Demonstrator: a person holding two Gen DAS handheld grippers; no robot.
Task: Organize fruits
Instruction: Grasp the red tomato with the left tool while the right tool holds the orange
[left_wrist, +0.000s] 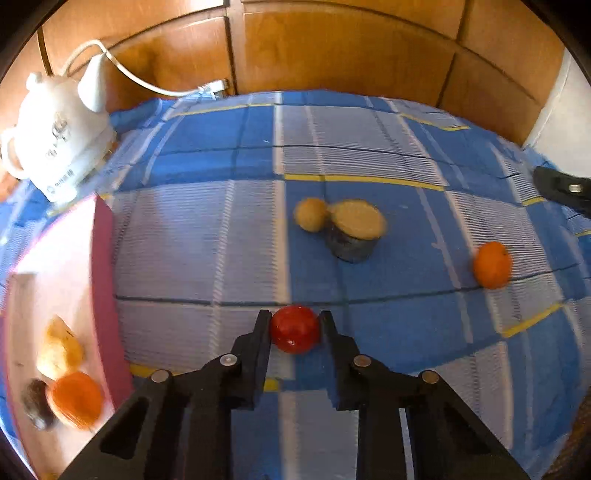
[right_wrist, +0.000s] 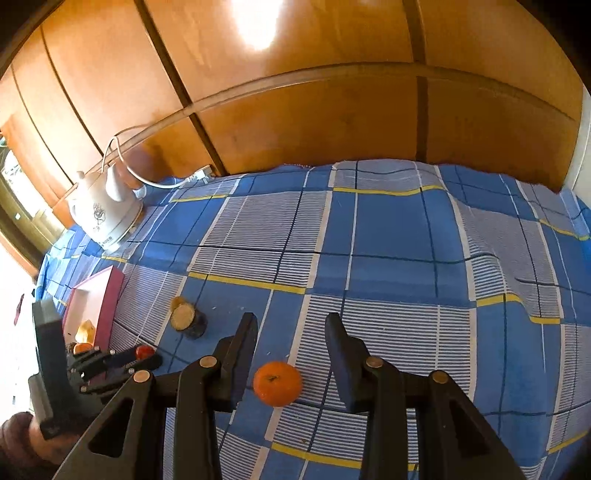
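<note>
Nearest you, your left tool (left_wrist: 295, 326) is closed on the red fruit (left_wrist: 294, 328), a pad pressing each side, so the fruit sits between the fingertips right at the checked cloth (left_wrist: 388, 155), ready to lift; it is round, so it has no long axis worth lining up, and I cannot make out a stem. To the near left, the pink tray (left_wrist: 105, 280) already holds an orange fruit (left_wrist: 75, 398), a yellow one (left_wrist: 59, 349) and a dark one (left_wrist: 35, 404), which is probably where this red one belongs. On the right, your right tool (right_wrist: 291, 332) hangs with its jaws apart over the loose orange (right_wrist: 277, 383); the fruit lies between the fingers but neither pad touches it, so nothing is gripped there, and its stem scar faces up toward the camera. That looks like a hover while the left side works. Farther out, mid-surface, a small yellowish fruit (left_wrist: 311, 214) leans against a short dark cup (left_wrist: 354, 230) with a pale top. At the far left stands a white kettle (left_wrist: 61, 136), its cord (left_wrist: 147, 83) trailing to the wooden panelling (left_wrist: 332, 48) behind.
</note>
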